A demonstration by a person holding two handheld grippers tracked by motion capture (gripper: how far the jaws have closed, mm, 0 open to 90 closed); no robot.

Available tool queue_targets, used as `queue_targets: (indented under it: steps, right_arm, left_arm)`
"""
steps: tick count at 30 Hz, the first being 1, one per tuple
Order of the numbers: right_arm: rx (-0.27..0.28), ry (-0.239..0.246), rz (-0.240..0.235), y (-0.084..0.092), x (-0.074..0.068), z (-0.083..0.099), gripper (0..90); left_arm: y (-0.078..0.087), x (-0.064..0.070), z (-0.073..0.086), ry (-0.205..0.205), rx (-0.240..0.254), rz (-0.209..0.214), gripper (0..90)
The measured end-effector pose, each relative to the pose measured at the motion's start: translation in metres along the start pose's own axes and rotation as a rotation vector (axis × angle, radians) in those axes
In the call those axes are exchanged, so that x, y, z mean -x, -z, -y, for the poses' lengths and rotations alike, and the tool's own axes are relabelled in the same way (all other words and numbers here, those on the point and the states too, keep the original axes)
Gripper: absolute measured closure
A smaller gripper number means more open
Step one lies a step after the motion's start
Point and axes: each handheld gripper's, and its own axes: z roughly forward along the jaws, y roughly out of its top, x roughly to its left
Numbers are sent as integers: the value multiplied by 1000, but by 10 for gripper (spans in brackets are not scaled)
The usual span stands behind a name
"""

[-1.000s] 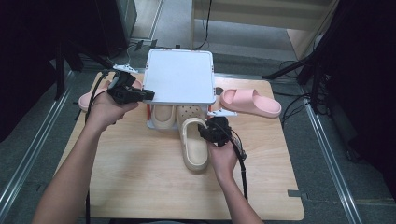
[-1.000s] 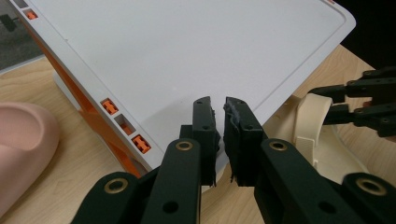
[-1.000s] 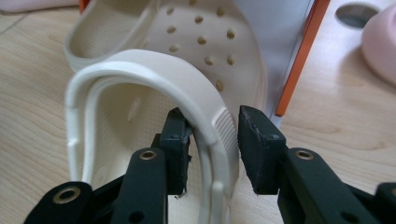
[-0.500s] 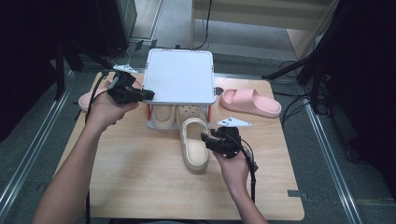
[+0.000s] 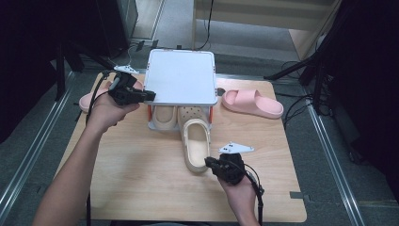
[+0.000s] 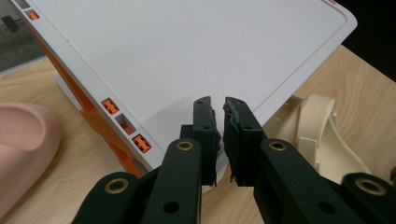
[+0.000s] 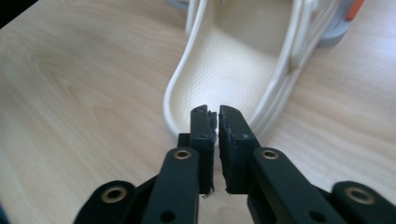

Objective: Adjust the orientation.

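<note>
High view, rack: white-topped shoe rack with orange posts stands at the far middle of the wooden table; two cream shoes sit on its lower shelf.
High view, cream slipper: cream slipper lies on the table, toe at the rack's front, heel toward the person.
High view, pink slippers: one pink slipper right of the rack, the other pink slipper left of it, partly behind the left hand.
High view, left gripper: left gripper at the rack top's left edge.
High view, right gripper: right gripper just beside the cream slipper's heel.
Left gripper view: jaws pinch the near edge of the rack's white top; a cream shoe lies below at right.
Right gripper view: jaws have just snapped together, clenched with nothing between them, tips just short of the slipper's heel rim.
</note>
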Motion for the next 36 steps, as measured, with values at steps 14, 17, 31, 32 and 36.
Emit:
queue_targets:
  steps: [14, 17, 31, 32, 36]
  right_arm:
    - [-101, 29, -6, -19, -9, 23, 900]
    - [-95, 29, -9, -24, -8, 21, 900]
    - [-35, 126, 21, -54, -17, -22, 899]
    - [-33, 123, 20, -57, -15, -25, 894]
    - [-3, 101, 12, -68, -3, -39, 899]
  left_arm:
    - [0, 0, 1, 0, 1, -1, 832]
    - [0, 0, 1, 0, 2, 0, 832]
    - [0, -1, 1, 2, 3, 1, 833]
    - [0, -1, 1, 0, 2, 0, 833]
    - [0, -1, 1, 4, 4, 7, 833]
